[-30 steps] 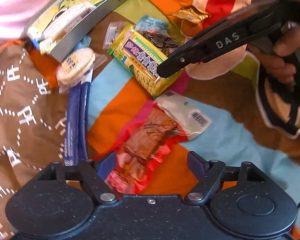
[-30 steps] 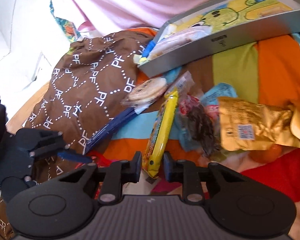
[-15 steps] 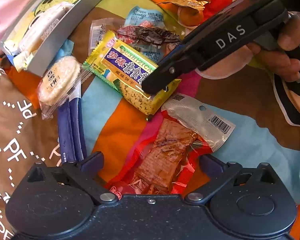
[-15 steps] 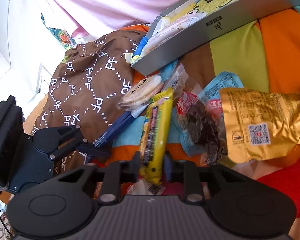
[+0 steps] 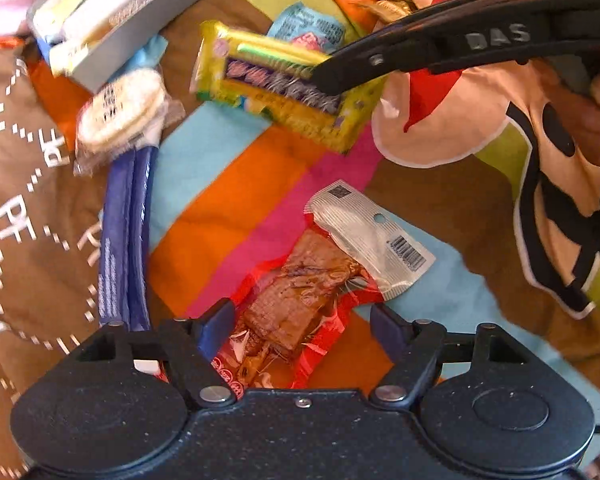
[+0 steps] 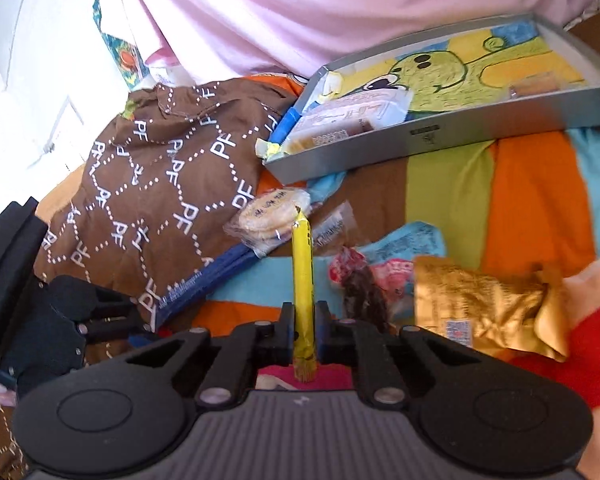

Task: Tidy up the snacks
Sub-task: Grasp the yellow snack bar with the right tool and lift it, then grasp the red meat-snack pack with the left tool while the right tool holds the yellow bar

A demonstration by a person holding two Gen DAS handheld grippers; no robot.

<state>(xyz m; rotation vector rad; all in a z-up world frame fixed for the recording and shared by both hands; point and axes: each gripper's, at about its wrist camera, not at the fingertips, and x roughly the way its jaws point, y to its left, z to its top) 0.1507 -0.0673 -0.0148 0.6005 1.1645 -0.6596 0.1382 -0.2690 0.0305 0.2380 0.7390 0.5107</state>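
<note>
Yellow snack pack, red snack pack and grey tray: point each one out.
yellow snack pack (image 6: 303, 276): right wrist view, on its thin edge ahead of the tool.
red snack pack (image 5: 300, 304): left wrist view, on the brown contents.
grey tray (image 6: 460, 136): right wrist view, on its front wall.

Your left view looks down close, claw over the red packet (image 5: 300, 312) | your right view faces the tray (image 6: 440, 148) ahead | both share the yellow packet (image 5: 284, 88), round cracker (image 6: 272, 216).

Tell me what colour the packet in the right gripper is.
Yellow packet with a purple label panel, seen best in the left wrist view.
</note>
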